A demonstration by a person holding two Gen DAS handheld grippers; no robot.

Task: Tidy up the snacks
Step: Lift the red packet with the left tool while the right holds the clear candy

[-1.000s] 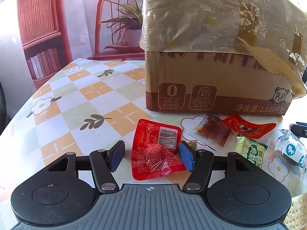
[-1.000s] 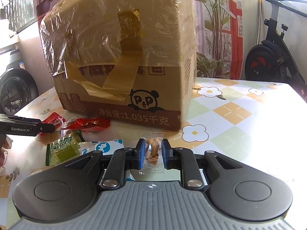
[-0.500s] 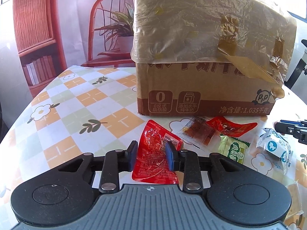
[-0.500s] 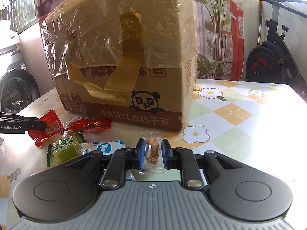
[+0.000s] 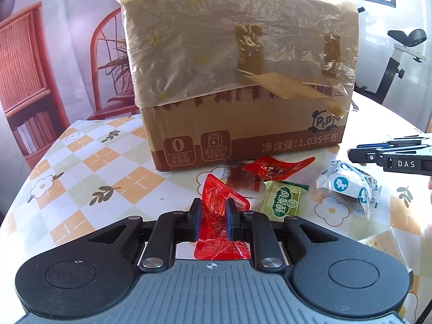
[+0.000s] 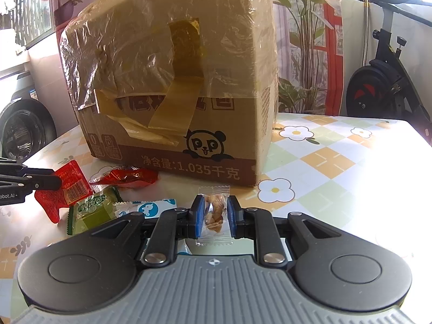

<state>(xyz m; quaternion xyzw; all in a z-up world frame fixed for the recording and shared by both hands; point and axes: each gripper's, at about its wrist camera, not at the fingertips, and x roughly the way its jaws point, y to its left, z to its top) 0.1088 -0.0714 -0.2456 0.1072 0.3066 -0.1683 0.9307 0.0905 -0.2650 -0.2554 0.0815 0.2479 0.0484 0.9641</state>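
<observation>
My left gripper [image 5: 212, 210] is closing its jaws on a red snack packet [image 5: 220, 216], which is pinched between the blue pads and lifted off the table. From the right wrist view the same red snack packet [image 6: 66, 186] hangs at the left gripper's tip [image 6: 58, 182]. My right gripper [image 6: 214, 212] is shut on a small clear packet of a twisted brown snack [image 6: 213, 212]. On the table lie a second red packet [image 5: 275, 166], a brown clear packet [image 5: 241, 181], a green packet [image 5: 283, 201] and a white-blue packet [image 5: 351, 186]. The right gripper's tip [image 5: 356, 154] shows at the right edge.
A large taped cardboard box [image 5: 243, 81] stands on the checked flowered tablecloth [image 5: 81, 167] just behind the snacks. A cracker pack [image 5: 383, 243] lies near the right. A red chair [image 5: 108, 67] and bookshelf [image 5: 27, 94] stand beyond the table; an exercise bike [image 6: 383, 81] is at the right.
The left gripper's jaws closed from wide open onto the red packet and raised it, crumpled and on edge. The view shifted toward the box. The right gripper kept still, holding its clear packet.
</observation>
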